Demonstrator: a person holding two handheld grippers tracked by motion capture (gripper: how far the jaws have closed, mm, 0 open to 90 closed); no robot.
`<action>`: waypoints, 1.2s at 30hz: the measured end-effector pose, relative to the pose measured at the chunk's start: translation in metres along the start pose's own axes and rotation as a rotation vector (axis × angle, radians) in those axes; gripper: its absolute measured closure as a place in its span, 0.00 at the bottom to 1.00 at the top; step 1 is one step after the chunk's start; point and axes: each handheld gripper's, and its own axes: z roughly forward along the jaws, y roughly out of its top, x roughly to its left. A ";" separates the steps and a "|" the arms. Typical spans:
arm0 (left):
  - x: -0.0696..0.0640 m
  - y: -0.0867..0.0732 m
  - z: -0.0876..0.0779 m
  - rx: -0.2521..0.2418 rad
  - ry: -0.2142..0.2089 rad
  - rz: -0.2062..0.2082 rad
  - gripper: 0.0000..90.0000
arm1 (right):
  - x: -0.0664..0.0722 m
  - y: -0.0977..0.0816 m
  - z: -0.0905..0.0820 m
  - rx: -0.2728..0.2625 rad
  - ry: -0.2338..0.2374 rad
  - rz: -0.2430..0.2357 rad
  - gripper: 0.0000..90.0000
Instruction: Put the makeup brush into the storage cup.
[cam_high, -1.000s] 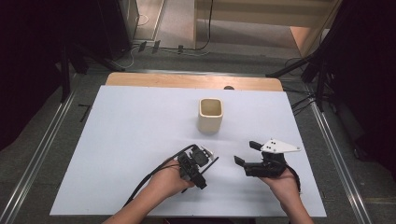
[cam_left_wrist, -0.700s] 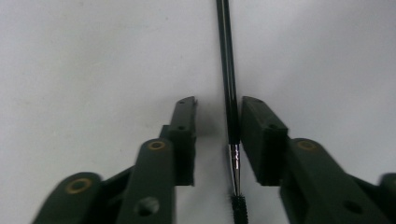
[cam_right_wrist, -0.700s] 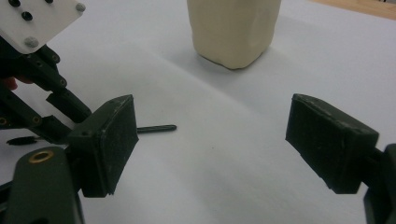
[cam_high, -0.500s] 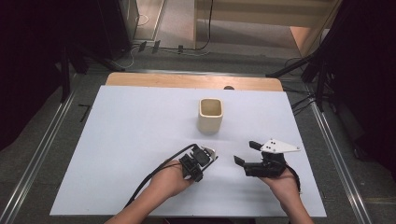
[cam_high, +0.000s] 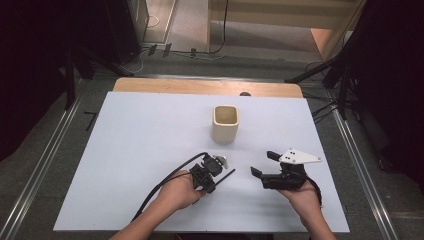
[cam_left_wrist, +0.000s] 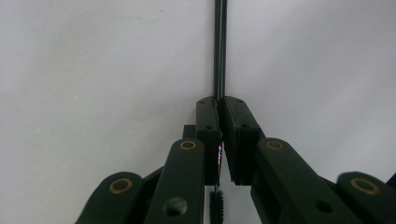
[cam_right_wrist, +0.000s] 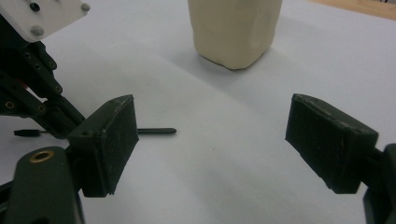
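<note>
Jaws of the left hand-held gripper (cam_left_wrist: 220, 121) have just been closing and now pinch a thin black brush (cam_left_wrist: 219, 46) by its stem, low on the white worktop (cam_high: 125, 150); judged from that, the pick-up is secured and lifting can follow. The brush lies near the cup (cam_high: 225, 123), on the person's side of it. The right hand-held gripper (cam_high: 265, 164) waits spread, empty, right of the brush. Nothing stands between brush and cup.
</note>
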 end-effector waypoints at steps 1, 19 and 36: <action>0.001 0.000 -0.002 -0.012 -0.007 -0.001 0.95 | 0.000 0.000 0.000 -0.001 0.001 -0.003 0.20; 0.025 -0.029 -0.059 -0.301 -0.075 -0.027 0.95 | -0.001 0.002 -0.003 -0.048 0.028 0.015 0.20; 0.052 -0.074 -0.085 -0.443 -0.148 -0.038 0.95 | 0.011 0.006 -0.001 -0.119 0.132 -0.017 0.20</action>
